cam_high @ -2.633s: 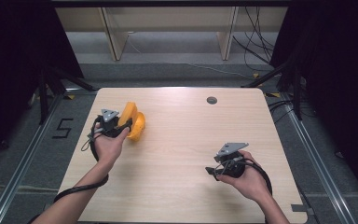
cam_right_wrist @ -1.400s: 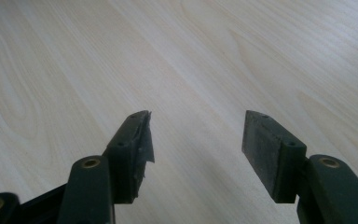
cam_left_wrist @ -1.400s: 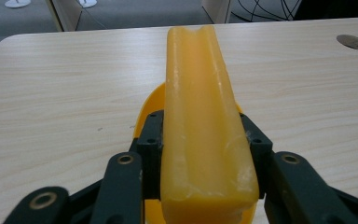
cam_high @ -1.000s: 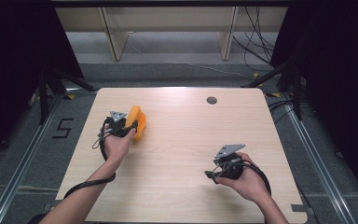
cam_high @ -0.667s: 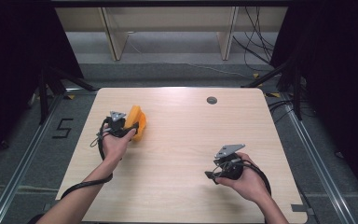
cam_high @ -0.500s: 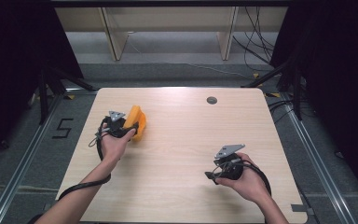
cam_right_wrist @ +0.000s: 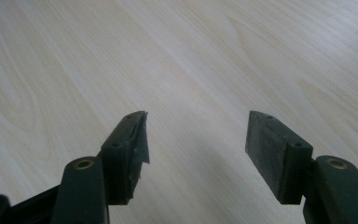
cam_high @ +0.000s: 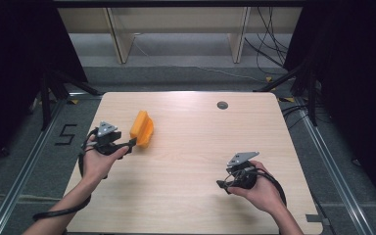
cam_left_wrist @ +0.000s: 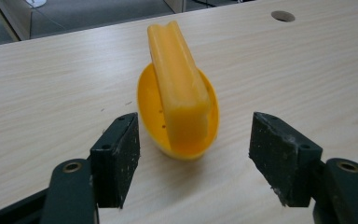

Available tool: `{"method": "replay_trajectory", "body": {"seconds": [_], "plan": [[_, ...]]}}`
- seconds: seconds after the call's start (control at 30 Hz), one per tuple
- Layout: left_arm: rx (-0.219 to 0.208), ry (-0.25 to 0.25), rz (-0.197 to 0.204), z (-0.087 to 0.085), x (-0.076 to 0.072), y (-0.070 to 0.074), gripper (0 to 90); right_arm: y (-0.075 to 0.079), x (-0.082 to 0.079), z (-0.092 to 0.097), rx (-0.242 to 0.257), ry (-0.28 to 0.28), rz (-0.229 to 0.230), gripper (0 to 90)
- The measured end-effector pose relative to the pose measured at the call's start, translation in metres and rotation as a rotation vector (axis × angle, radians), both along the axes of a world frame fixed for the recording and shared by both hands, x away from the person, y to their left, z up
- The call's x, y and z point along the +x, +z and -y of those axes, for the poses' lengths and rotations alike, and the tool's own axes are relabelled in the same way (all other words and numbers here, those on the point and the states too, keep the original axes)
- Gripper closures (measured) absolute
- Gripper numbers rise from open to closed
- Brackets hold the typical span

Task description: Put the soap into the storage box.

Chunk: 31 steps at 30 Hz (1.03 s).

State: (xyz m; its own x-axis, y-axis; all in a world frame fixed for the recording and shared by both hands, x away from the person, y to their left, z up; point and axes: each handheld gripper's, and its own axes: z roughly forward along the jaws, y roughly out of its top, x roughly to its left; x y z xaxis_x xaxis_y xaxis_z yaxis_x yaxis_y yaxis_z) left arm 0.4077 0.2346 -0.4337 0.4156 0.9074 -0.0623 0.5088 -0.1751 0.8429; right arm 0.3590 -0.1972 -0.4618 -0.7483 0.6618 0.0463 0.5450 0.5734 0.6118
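An orange block standing in a yellow bowl-shaped shell rests on the left part of the wooden table. In the left gripper view this orange-and-yellow piece stands just beyond the jaws. My left gripper is open, its jaws apart on either side of the piece's near end without touching it. My right gripper is open low over bare wood at the front right, with nothing between its jaws.
A round cable hole lies near the table's far edge. Beyond the table are a shelf frame and loose cables on the floor. Dark stands flank both sides. A floor marking "5" is at the left.
My left gripper has drawn back a little to the left, away from the orange piece, which stays in place. The right gripper has barely moved.
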Motion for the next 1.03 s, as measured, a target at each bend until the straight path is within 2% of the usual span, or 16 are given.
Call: {"method": "replay_trajectory", "body": {"seconds": [0.07, 0.1, 0.13, 0.3, 0.37, 0.43, 0.5, 0.57, 0.6, 0.67, 0.7, 0.77, 0.83, 0.9, 0.93, 1.03], "plan": [[0.028, -0.022, 0.011, -0.020, -0.014, 0.001, 32.4, -0.001, -0.001, 0.001, 0.007, -0.010, -0.006, 39.1], [0.028, -0.022, 0.011, -0.020, -0.014, 0.001, 32.4, -0.001, -0.001, 0.001, 0.007, -0.010, -0.006, 39.1], [0.019, -0.012, 0.016, -0.035, -0.025, -0.001, 32.4, -0.001, -0.001, 0.002, 0.001, -0.005, 0.001, 39.0], [-0.008, 0.018, 0.009, -0.063, -0.059, -0.017, 32.4, -0.004, -0.002, 0.004, 0.009, -0.018, 0.004, 39.0], [-0.042, 0.031, -0.031, -0.069, -0.074, -0.026, 33.6, -0.004, -0.002, 0.005, -0.003, -0.018, -0.010, 39.0], [-0.068, 0.023, -0.064, -0.073, -0.082, -0.030, 33.7, -0.006, -0.002, 0.004, 0.000, -0.032, 0.009, 39.0], [-0.069, 0.015, -0.062, -0.074, -0.083, -0.030, 33.7, -0.006, -0.002, 0.004, 0.008, -0.046, 0.010, 39.0], [-0.073, 0.008, -0.059, -0.072, -0.082, -0.029, 33.7, -0.009, 0.000, 0.005, 0.020, -0.025, 0.036, 39.1], [-0.048, -0.001, -0.052, -0.070, -0.081, -0.029, 33.6, -0.008, 0.000, 0.006, 0.022, -0.029, 0.038, 39.6], [-0.038, -0.013, -0.053, -0.069, -0.080, -0.030, 33.6, -0.006, 0.000, 0.007, 0.055, -0.050, 0.054, 40.8], [-0.043, -0.017, -0.057, -0.069, -0.079, -0.031, 33.5, -0.003, 0.000, 0.008, 0.050, -0.051, 0.041, 41.3], [-0.036, -0.015, -0.055, -0.068, -0.079, -0.031, 33.5, -0.002, 0.001, 0.010, 0.074, -0.079, 0.078, 42.5], [-0.031, -0.018, -0.058, -0.069, -0.078, -0.032, 33.5, 0.001, -0.001, 0.012, 0.082, -0.101, 0.053, 43.7], [-0.044, -0.017, -0.059, -0.068, -0.078, -0.033, 33.5, -0.001, 0.001, 0.014, 0.082, -0.097, 0.073, 44.4], [-0.035, -0.016, -0.060, -0.068, -0.078, -0.033, 33.4, 0.000, -0.001, 0.014, 0.081, -0.106, 0.048, 44.8], [-0.025, -0.022, -0.059, -0.068, -0.077, -0.033, 33.2, -0.001, -0.001, 0.014, 0.084, -0.100, 0.064, 46.6]]}}
